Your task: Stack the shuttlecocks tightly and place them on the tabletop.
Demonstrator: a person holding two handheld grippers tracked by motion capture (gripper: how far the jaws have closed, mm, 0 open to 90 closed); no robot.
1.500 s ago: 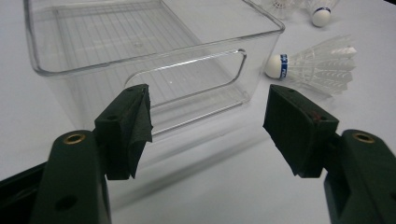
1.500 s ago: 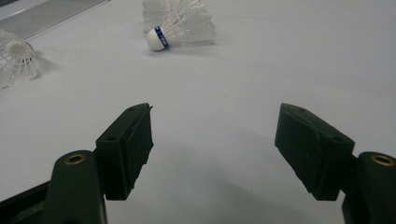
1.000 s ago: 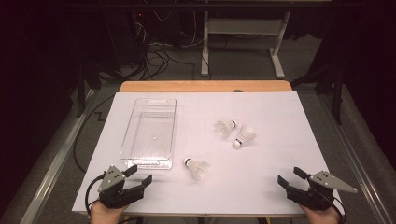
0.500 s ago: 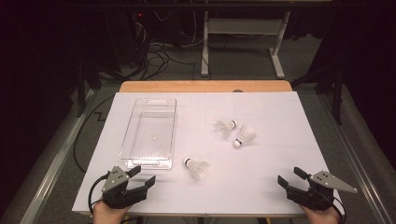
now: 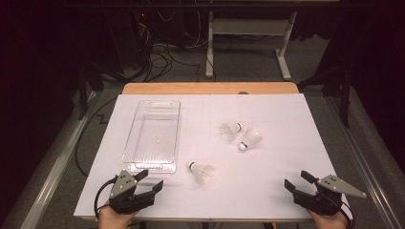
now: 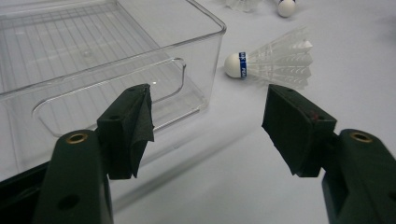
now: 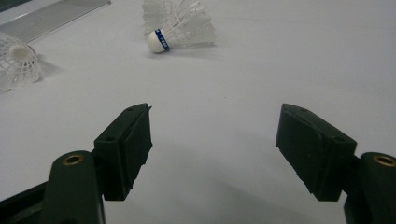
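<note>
Nearest shuttlecock (image 5: 201, 171) lies just right of the bin's (image 5: 154, 164) near end. Light, with a fragile feather skirt: grip the cork. Left tongs (image 5: 147, 182) and right tongs (image 5: 296, 181) gape, empty.

a lab: dark room, tangled floor cables (image 5: 157, 57), metal table frame (image 5: 246, 45).
</note>
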